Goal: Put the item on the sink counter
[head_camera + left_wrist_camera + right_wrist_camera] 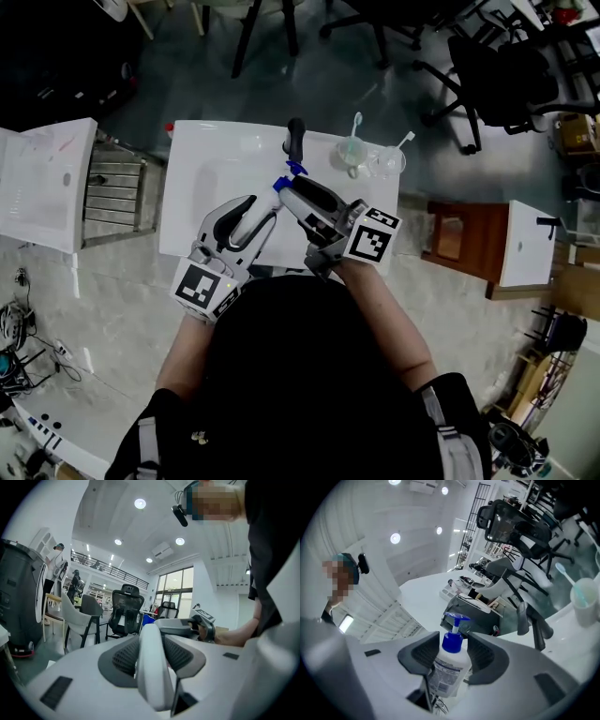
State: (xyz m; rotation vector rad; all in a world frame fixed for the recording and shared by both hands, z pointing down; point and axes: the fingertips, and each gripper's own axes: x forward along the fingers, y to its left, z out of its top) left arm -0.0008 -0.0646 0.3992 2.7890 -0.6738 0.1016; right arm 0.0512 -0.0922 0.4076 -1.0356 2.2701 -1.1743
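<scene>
A white pump bottle [263,217] with a blue pump head is held over the white sink counter [202,183]. My left gripper [246,223] is shut on its white body [152,667], which fills the gap between the pads. My right gripper [292,187] comes in from the right, and its jaws stand open around the bottle's top. In the right gripper view the blue pump and labelled body [446,674] sit between the two dark pads, with gaps showing on both sides of the neck. The right gripper [180,626] also shows in the left gripper view, just beyond the bottle.
A dark faucet [296,139] stands at the counter's back edge. Two clear cups with toothbrushes [354,150] [389,161] sit at the back right. A white cabinet [42,183] and a metal rack [112,187] stand to the left, a brown stool [455,239] to the right, and office chairs beyond.
</scene>
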